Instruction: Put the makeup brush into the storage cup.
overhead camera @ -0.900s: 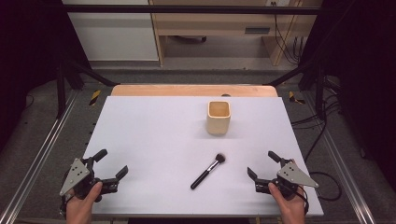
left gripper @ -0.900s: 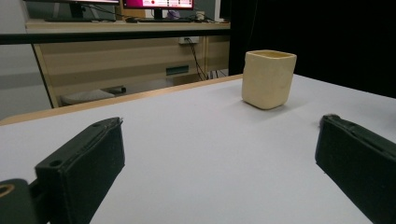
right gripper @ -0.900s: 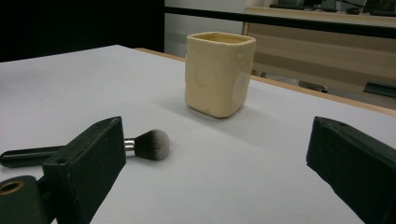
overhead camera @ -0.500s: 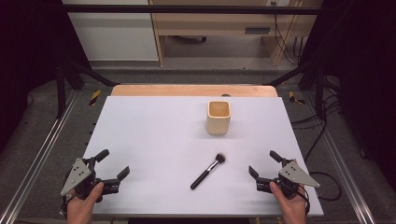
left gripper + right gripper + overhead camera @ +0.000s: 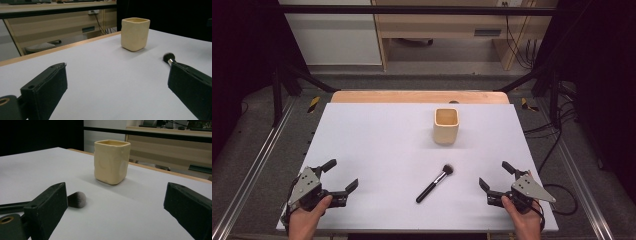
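Observation:
A cream square cup (image 5: 446,125) stands upright right of the white table's middle. A black-handled makeup brush (image 5: 434,183) lies flat nearer me, its bristle head pointing up and right toward the cup. My left gripper (image 5: 341,174) rests open at the front left, nothing between its jaws. My right gripper (image 5: 495,175) rests open at the front right, also empty. In the left gripper view (image 5: 117,75) the cup (image 5: 135,33) stands ahead and the brush head (image 5: 169,57) peeks over the right jaw. In the right gripper view (image 5: 115,192) the cup (image 5: 111,161) is ahead and the brush head (image 5: 76,199) lies beside the left jaw.
The white table (image 5: 377,145) has a wooden strip (image 5: 412,96) along its far edge. Metal frame rails (image 5: 257,165) run down both sides. Wooden furniture and cables stand beyond the table.
My left gripper has edged slightly to the right. The right gripper, the brush and the cup have stayed in place.

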The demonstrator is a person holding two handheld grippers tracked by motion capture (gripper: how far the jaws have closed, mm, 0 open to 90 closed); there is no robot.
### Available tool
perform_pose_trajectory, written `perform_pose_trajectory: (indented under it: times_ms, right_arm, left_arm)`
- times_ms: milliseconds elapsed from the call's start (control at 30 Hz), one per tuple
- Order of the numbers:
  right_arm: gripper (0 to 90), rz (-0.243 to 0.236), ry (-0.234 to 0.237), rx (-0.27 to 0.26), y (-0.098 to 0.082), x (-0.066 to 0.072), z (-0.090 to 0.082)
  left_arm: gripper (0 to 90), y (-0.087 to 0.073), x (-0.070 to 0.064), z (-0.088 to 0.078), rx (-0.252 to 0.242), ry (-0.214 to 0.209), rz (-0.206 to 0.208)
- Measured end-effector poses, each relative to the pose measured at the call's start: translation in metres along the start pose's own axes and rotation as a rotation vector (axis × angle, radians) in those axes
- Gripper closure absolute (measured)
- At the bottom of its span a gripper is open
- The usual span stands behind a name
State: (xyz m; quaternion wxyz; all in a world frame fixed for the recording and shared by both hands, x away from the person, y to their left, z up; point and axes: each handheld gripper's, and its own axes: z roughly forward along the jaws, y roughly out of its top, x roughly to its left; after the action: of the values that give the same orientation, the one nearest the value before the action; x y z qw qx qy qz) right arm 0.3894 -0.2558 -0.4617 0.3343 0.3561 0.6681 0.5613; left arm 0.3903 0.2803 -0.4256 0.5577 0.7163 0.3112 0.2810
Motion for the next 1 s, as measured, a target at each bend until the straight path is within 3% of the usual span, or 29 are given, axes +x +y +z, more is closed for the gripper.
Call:
perform_pose_trajectory:
  times_ms: [100,333,567,633,667,700,967,1000]
  right_arm:
    - [5.1,-0.002,-0.005,-0.009,0.001,0.000,-0.001]
    - [4.7,-0.017,-0.020,-0.022,0.003,0.000,-0.001]
    - [4.3,-0.024,-0.017,-0.011,0.003,0.001,-0.001]
    - [4.3,-0.025,-0.017,-0.012,0.003,0.001,0.000]
    - [4.3,-0.025,-0.017,-0.012,0.003,0.001,0.000]
    - [4.2,-0.028,-0.012,-0.005,0.003,0.002,0.000]
    - [4.0,-0.034,-0.006,-0.010,0.005,0.005,0.001]
    - [4.0,-0.035,-0.004,-0.011,0.005,0.005,0.001]
  left_arm:
    - [2.6,0.006,-0.005,0.005,0.015,-0.002,0.029]
    - [2.7,0.030,-0.021,0.034,0.072,-0.070,0.055]
    - [2.6,0.041,-0.036,0.056,0.130,-0.143,0.070]
    - [2.5,0.044,-0.044,0.066,0.178,-0.174,0.069]
    - [2.6,0.044,-0.044,0.066,0.178,-0.174,0.069]
    - [2.6,0.046,-0.049,0.072,0.216,-0.180,0.071]
    - [2.7,0.053,-0.066,0.091,0.315,-0.232,0.084]
    - [2.7,0.056,-0.072,0.097,0.352,-0.240,0.097]
